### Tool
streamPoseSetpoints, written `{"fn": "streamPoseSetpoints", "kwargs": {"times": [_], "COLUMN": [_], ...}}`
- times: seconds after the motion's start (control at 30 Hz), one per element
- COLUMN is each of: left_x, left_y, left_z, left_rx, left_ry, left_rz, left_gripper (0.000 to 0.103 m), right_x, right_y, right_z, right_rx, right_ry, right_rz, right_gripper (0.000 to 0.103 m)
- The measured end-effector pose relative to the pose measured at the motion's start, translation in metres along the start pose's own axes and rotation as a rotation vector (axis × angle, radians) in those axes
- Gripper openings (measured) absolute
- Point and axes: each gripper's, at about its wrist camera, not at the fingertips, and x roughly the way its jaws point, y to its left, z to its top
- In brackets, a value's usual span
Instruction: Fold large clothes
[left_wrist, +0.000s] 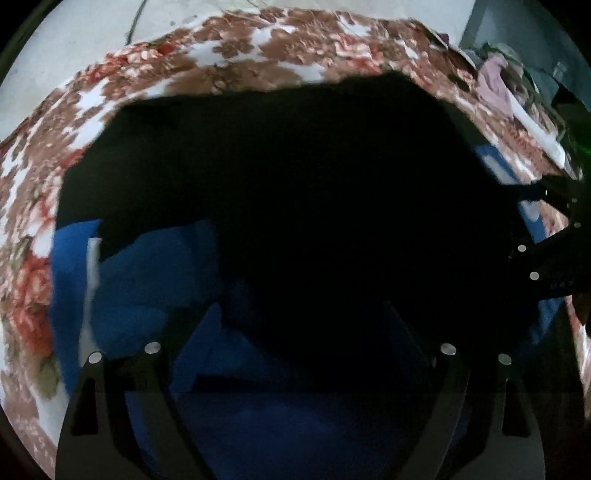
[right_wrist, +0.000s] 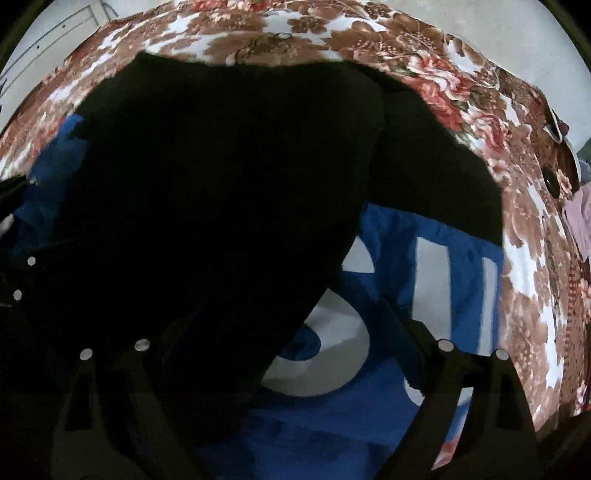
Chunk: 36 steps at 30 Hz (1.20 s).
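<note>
Your left tongs (left_wrist: 299, 354) and right tongs (right_wrist: 295, 350) gape wide, gripping nothing, above the black garment (right_wrist: 207, 192) lying lengthwise across blue cloth (right_wrist: 424, 243) on the floral bed (right_wrist: 535, 295).

Both tools are matte black. The left gripper (left_wrist: 299, 332) has two flat, forked fingers (left_wrist: 122, 402), each prong tipped with a small round silver stud. The right gripper (right_wrist: 291, 332) is built the same, with silver studs on its black fingers (right_wrist: 476, 398). More studs dot its dark frame at the edge.
</note>
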Motion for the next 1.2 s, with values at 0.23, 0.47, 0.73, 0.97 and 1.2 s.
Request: {"fn": "streamPoseSetpoints", "kwargs": {"times": [0.23,0.47,0.73,0.97,1.2], "left_x": [-0.058,0.001,0.005,-0.020,-0.022], "left_y": [-0.004,-0.002,0.003,0.022,0.027], "left_z": [0.032,0.030,0.011,0.020,0.023], "left_rx": [-0.018,0.015,-0.047,-0.102,-0.062], "left_ry": [-0.135,0.062,0.021,-0.010,0.034], "left_rz": [-0.026,-0.020,-0.170,-0.207,-0.104], "left_gripper": [0.093,0.090,0.027,0.010,0.043], "right_x": [-0.029,0.006,0.003,-0.025,-0.036], "right_y": [0.009,0.018,0.032,0.019,0.044], "right_z": [0.010,-0.010,-0.003,0.006,0.012], "right_rx": [0.058,0.147,0.085,0.131,-0.019], "right_ry": [0.006,0.118,0.117,0.132,0.129], "right_rz": [0.013,0.004,0.002,0.056,0.060], "right_gripper": [0.090,0.080,0.025,0.019,0.019]}}
